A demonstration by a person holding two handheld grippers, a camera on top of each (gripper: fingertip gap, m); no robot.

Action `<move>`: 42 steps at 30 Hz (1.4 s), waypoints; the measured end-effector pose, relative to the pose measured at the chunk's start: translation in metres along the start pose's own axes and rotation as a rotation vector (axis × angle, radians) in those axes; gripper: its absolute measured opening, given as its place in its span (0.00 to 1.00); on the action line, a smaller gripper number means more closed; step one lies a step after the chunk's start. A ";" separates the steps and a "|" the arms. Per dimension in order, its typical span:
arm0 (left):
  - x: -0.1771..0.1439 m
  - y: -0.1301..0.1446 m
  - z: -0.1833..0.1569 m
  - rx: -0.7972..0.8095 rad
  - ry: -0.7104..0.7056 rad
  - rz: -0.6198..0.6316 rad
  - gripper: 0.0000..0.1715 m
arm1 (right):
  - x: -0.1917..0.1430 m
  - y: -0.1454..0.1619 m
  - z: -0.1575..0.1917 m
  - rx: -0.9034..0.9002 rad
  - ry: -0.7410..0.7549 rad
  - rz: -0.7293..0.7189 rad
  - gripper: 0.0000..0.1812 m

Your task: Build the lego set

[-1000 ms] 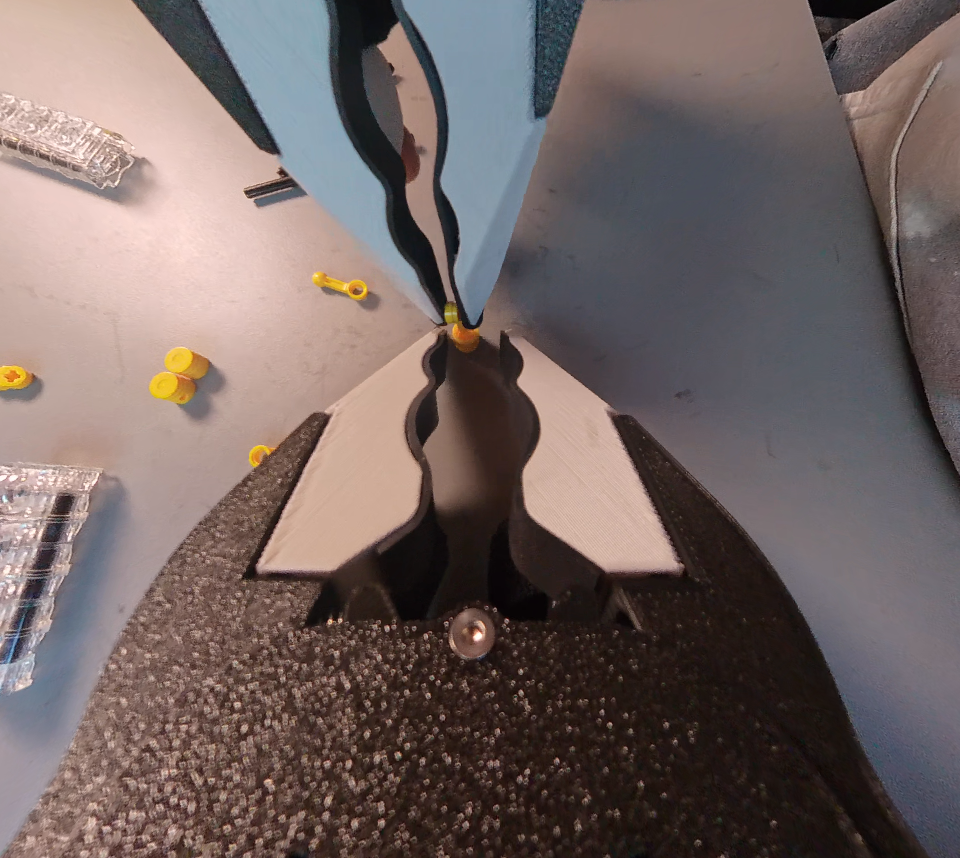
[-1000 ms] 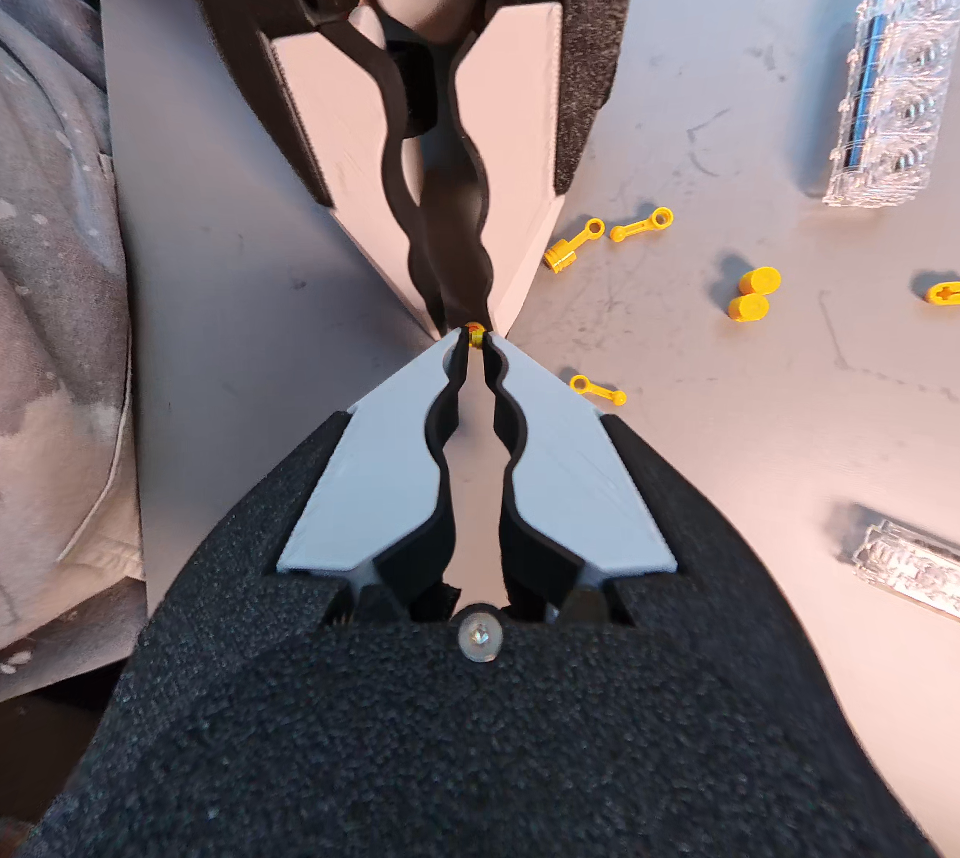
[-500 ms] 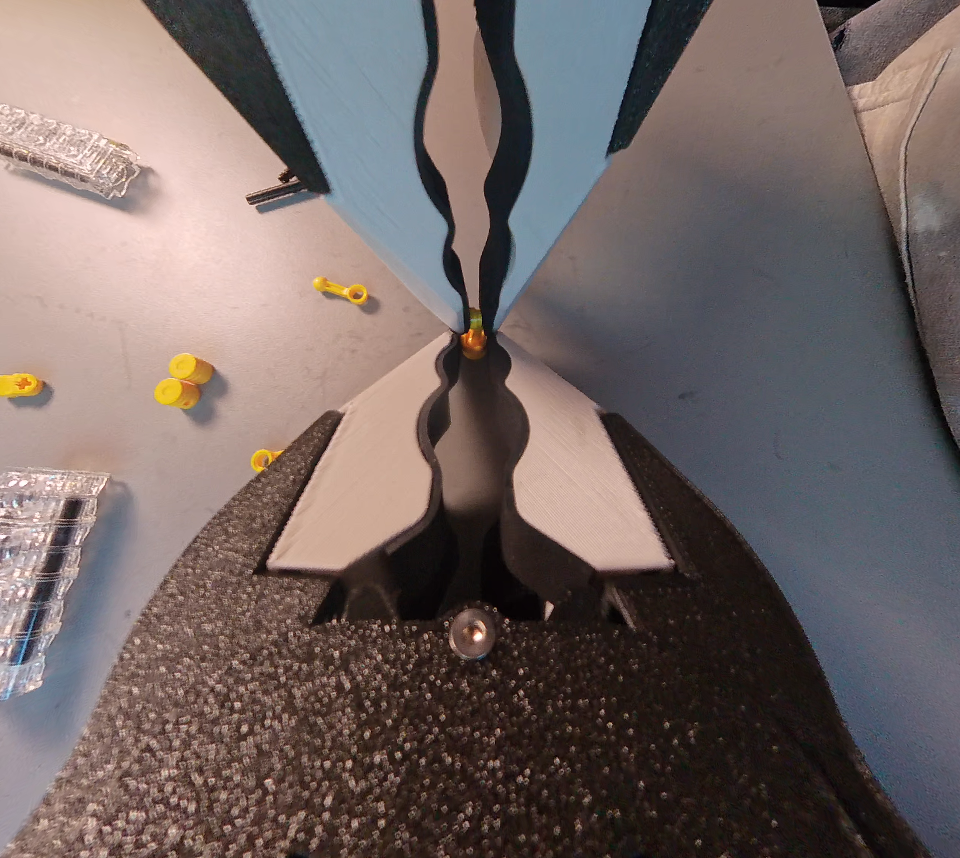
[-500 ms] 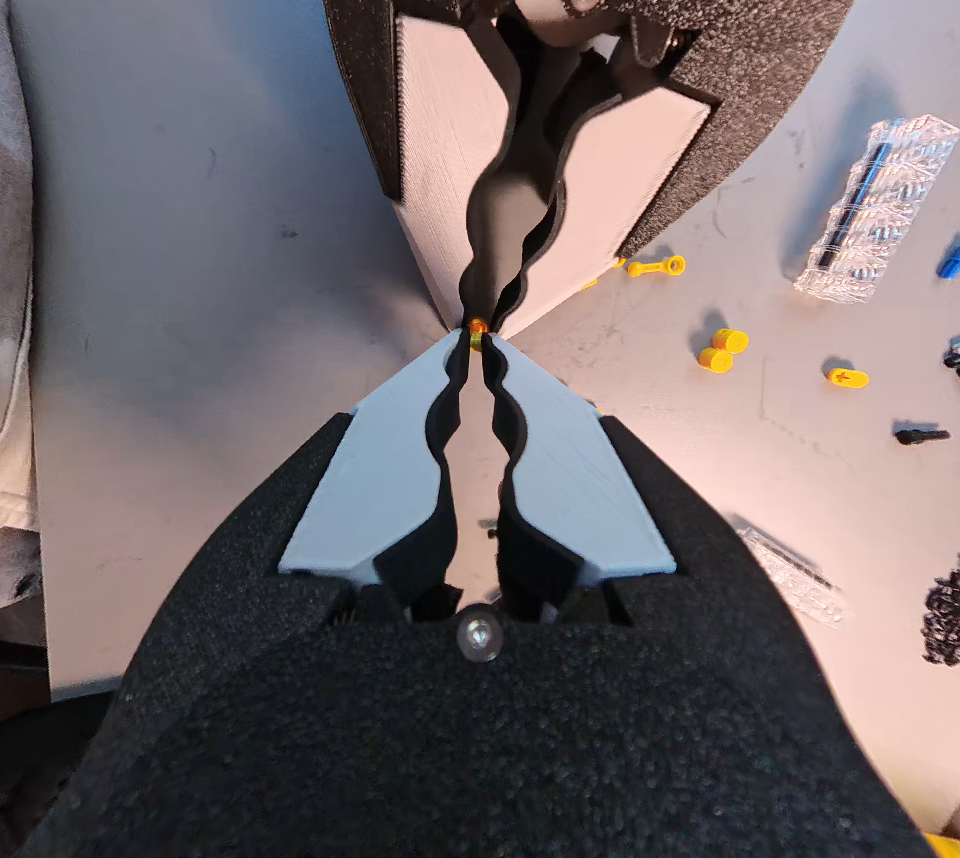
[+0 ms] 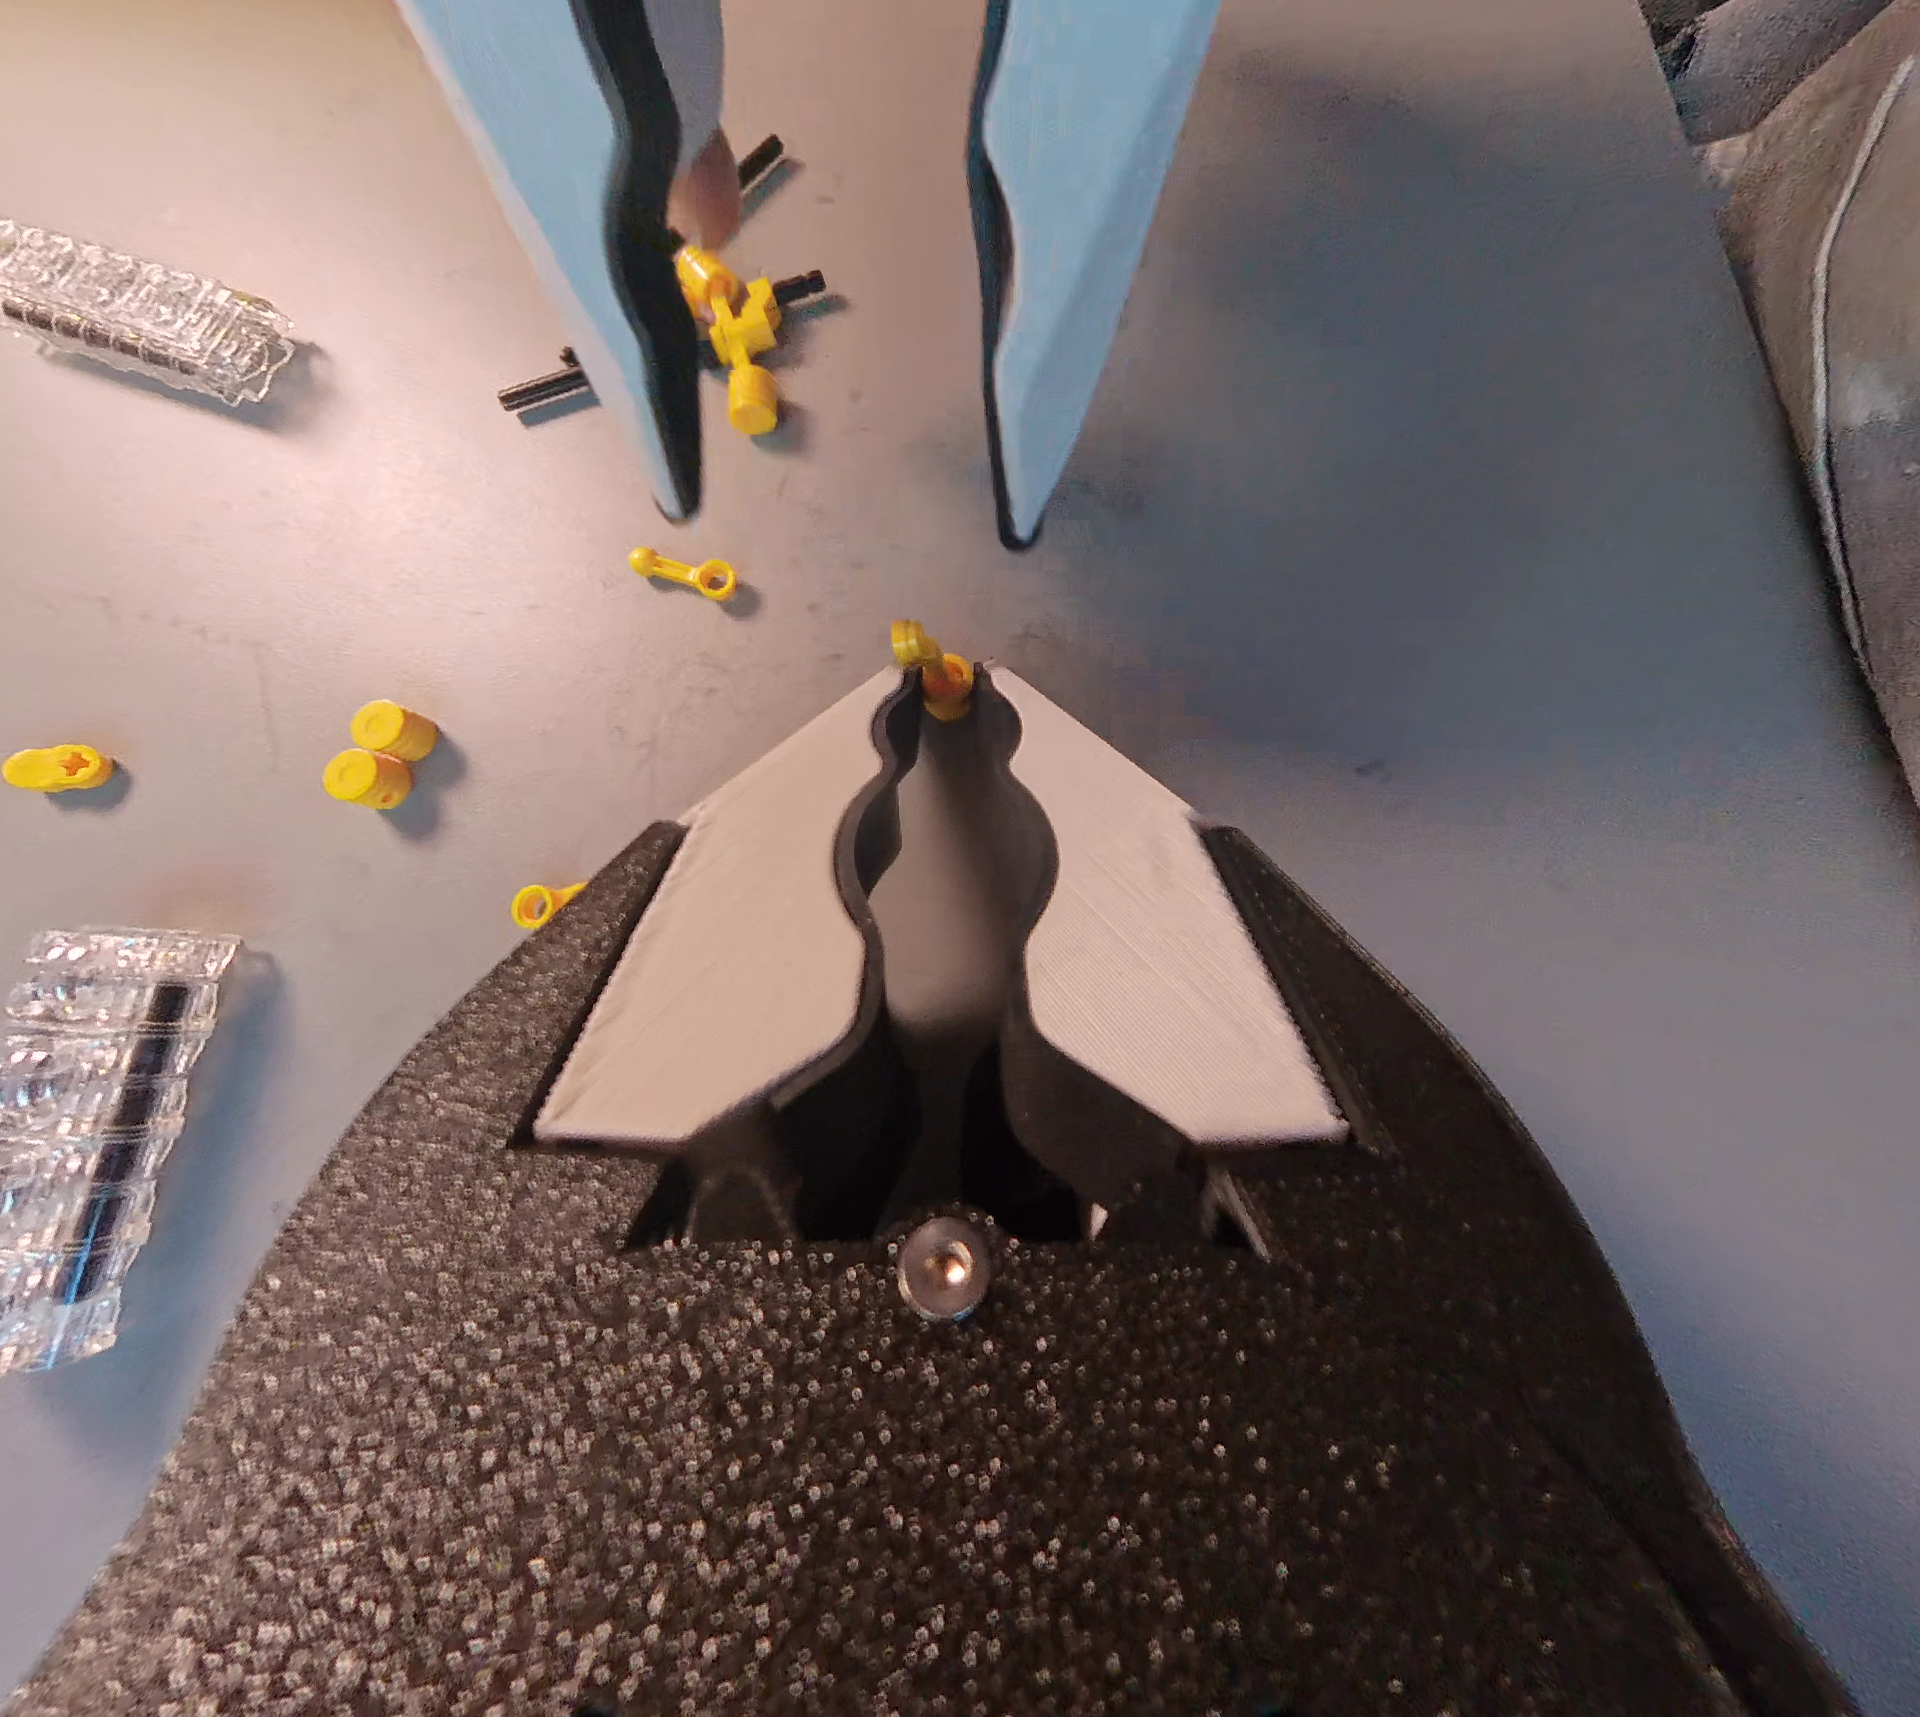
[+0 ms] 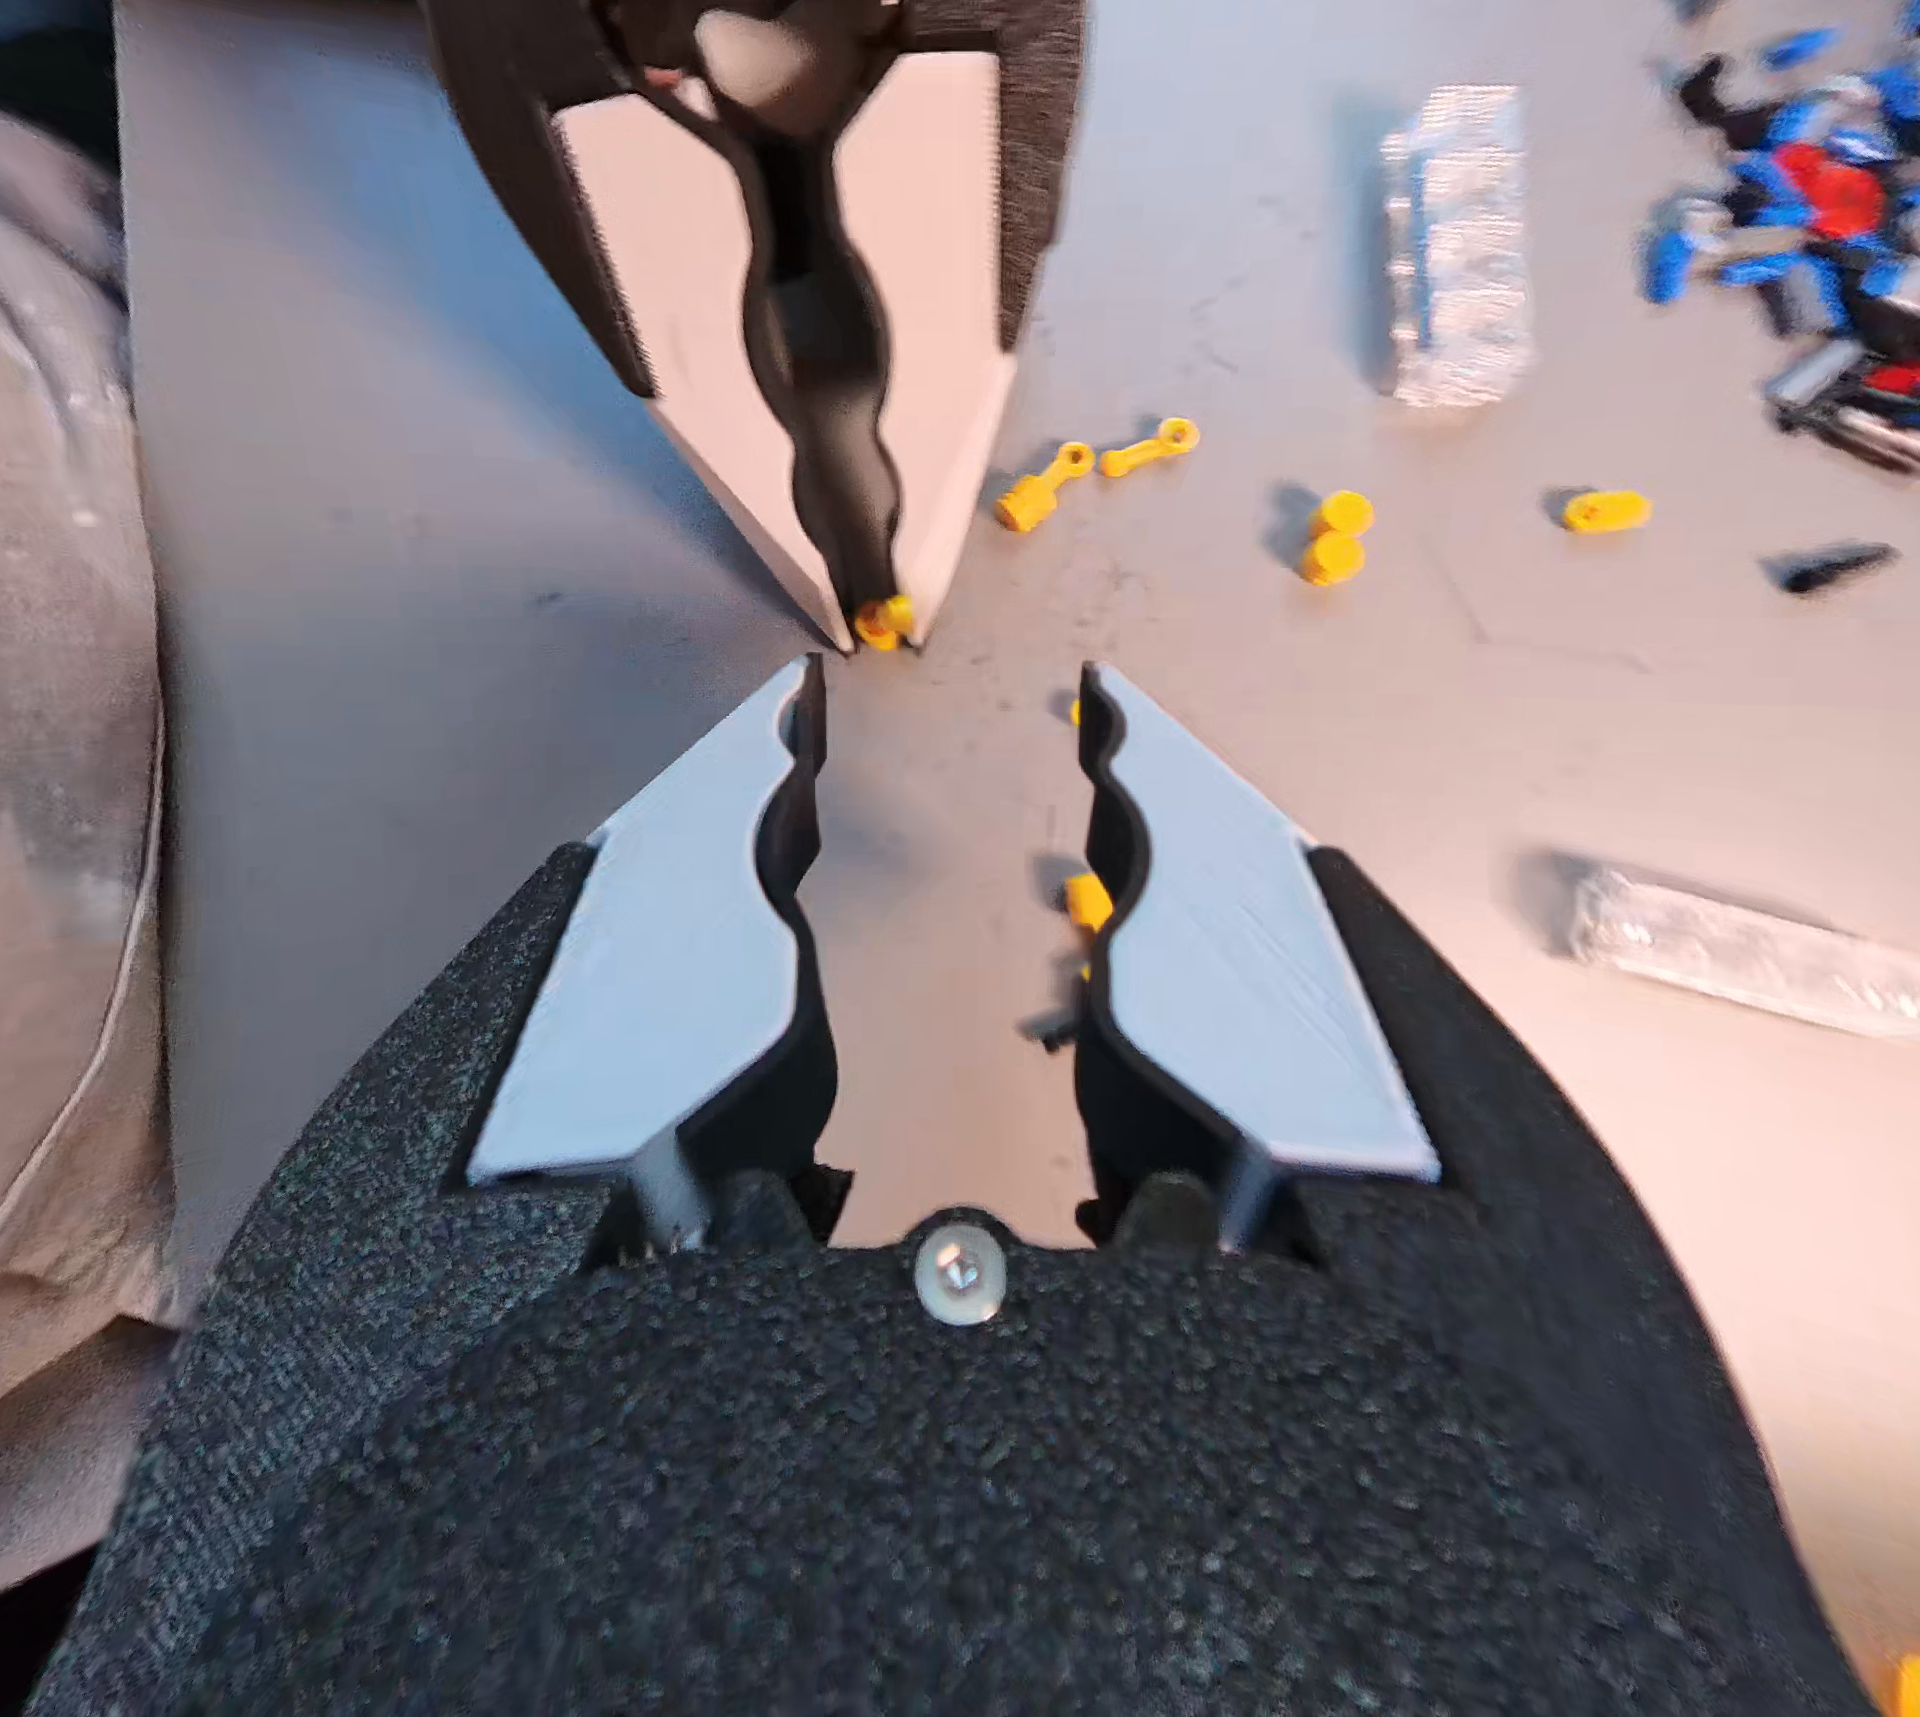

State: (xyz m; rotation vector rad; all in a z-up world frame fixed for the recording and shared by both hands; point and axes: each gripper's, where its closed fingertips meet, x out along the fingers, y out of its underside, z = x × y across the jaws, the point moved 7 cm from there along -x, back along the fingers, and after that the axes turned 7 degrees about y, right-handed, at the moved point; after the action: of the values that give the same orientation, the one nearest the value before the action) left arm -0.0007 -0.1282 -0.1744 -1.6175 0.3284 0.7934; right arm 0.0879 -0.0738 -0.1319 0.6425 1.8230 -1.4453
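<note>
My left gripper (image 5: 940,678) is shut on a small yellow piece (image 5: 935,670) pinched at its fingertips, just above the grey table (image 5: 1351,420). In the right wrist view the left gripper (image 6: 881,633) comes in from the top with the same yellow piece (image 6: 883,620) in its tips. My right gripper (image 6: 951,675) is open and empty, its tips just short of that piece. In the left wrist view the right gripper (image 5: 847,519) hangs from the top, jaws wide apart, above a small yellow assembly (image 5: 743,327) on black axles.
Loose yellow parts lie on the table: a ringed rod (image 5: 683,571), two cylinders (image 5: 379,753), a flat connector (image 5: 57,768). Clear plastic bags (image 5: 145,311) (image 5: 94,1148) lie at the left. A pile of blue, red and black pieces (image 6: 1818,233) is far off. Grey cloth (image 5: 1818,317) lies past the table edge. My right fingertips sit around 4 centimetres from my left ones. The flat connector (image 5: 57,768) is about 15 centimetres from both grippers' fingertips. The right camera catches it too, in the right wrist view (image 6: 1601,505).
Both grippers pinched the yellow piece tip to tip. Now my right gripper has opened, let go and drawn back. My left gripper still holds the piece.
</note>
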 end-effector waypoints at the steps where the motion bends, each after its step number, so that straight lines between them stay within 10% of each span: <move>1: -0.003 0.001 0.002 -0.009 0.000 0.000 0.05 | -0.005 0.003 -0.004 0.024 0.025 -0.020 0.28; 19: -0.057 0.045 0.055 -0.237 -0.218 -0.015 0.06 | -0.006 0.023 -0.036 0.019 0.156 -0.155 0.00; 42: -0.077 0.041 0.060 -0.210 -0.272 -0.134 0.13 | 0.041 -0.030 -0.031 -0.164 -0.052 -0.113 0.36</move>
State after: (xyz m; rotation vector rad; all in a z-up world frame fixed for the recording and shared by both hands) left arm -0.1007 -0.0970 -0.1562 -1.6796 -0.0592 0.9554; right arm 0.0331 -0.0536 -0.1417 0.4227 1.9391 -1.3536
